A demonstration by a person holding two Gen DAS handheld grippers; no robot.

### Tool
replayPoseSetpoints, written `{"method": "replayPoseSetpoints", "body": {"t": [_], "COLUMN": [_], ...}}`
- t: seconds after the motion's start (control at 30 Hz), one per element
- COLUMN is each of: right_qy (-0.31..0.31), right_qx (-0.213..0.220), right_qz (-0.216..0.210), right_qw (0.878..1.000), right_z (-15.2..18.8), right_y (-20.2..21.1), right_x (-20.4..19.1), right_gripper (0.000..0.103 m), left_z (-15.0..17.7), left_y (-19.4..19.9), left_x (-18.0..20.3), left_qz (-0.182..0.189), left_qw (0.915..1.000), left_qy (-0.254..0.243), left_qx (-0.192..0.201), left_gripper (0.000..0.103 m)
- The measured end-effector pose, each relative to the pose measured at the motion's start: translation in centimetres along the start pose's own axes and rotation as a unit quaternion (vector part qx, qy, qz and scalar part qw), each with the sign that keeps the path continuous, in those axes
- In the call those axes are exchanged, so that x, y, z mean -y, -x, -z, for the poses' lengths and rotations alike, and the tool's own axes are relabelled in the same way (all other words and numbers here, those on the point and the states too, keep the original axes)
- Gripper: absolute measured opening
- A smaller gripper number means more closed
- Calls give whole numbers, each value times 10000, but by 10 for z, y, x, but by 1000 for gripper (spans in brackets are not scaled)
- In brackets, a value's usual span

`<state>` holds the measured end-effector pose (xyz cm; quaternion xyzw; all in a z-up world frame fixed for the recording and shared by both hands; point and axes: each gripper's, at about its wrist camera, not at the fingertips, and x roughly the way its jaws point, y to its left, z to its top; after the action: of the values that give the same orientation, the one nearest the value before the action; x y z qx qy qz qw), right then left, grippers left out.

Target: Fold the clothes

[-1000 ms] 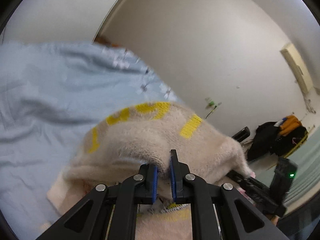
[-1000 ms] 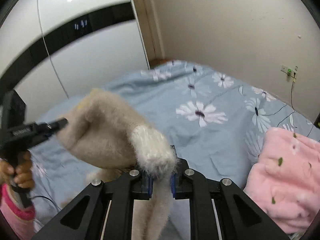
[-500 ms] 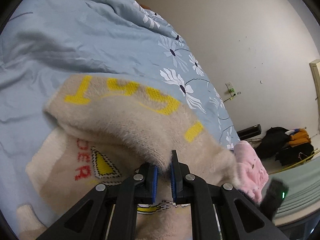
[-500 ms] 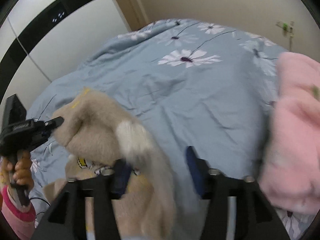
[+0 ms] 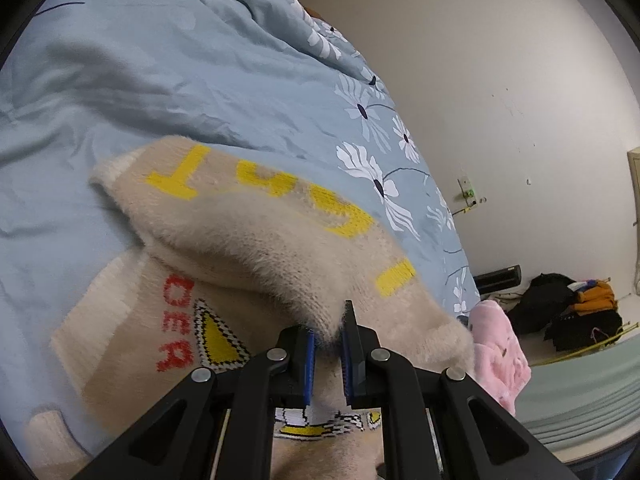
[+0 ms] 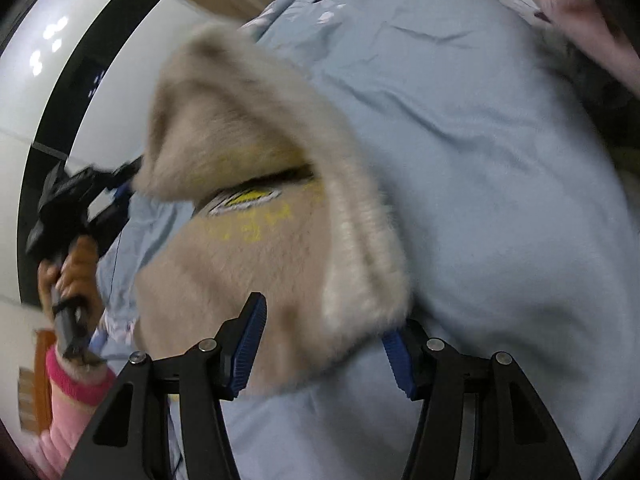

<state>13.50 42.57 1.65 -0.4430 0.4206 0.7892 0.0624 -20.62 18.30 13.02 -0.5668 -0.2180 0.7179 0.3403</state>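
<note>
- The bed (image 5: 168,60) stretched ahead of both tools, serving as the folding surface.
- The sweater (image 5: 248,240) lay there, half doubled over.
- Left tool (image 5: 327,360) pinched its folded edge tight.
- Right tool (image 6: 324,356) gaped wide, gripping nothing, the hem draped between its pads.

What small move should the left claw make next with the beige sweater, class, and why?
Probably lower and then open the left claw. It is shut on a folded-over edge of the beige sweater, held above the layer with red lettering, while the right claw is open with the cuff lying loose between its fingers. The fold looks nearly placed on the blue duvet.
</note>
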Motion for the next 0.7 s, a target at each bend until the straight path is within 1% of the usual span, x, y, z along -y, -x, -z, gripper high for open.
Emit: {"method": "replayPoseSetpoints", "body": {"t": [0.07, 0.1, 0.2, 0.3, 0.37, 0.47, 0.53, 0.63, 0.7], "right_qy": [-160, -232, -61, 211, 516, 1079, 1422, 1709, 1821], "right_qx": [77, 119, 412, 965, 1310, 1623, 1793, 2006, 2154], "right_qz": [-56, -77, 170, 448, 659, 936, 1122, 1213, 1252], "right_qw": [9998, 9996, 9990, 9941, 9878, 9763, 9670, 9570, 9512], "right_z": [1, 1, -3, -20, -33, -43, -42, -41, -40], "right_y": [-4, -6, 6, 42, 68, 98, 109, 123, 140], "right_x": [1, 2, -9, -28, -47, -81, -101, -125, -135], "right_gripper": [34, 16, 14, 13, 13, 13, 13, 13, 13], "left_z": [1, 2, 3, 3, 4, 6, 8, 15, 20], "left_y": [3, 5, 13, 34, 54, 84, 99, 123, 141], "left_x": [-3, -3, 2, 15, 28, 45, 52, 59, 66], "left_qz": [-26, -53, -107, -109, -114, -102, -97, -90, -52], "left_qw": [10000, 10000, 9999, 9992, 9975, 9943, 9925, 9894, 9860], "left_qy": [11, 0, -57, -225, -424, -646, -731, -825, -919], "left_qx": [9, 12, 74, 296, 550, 846, 978, 1192, 1389], "left_gripper": [11, 11, 11, 11, 11, 11, 11, 10, 10]}}
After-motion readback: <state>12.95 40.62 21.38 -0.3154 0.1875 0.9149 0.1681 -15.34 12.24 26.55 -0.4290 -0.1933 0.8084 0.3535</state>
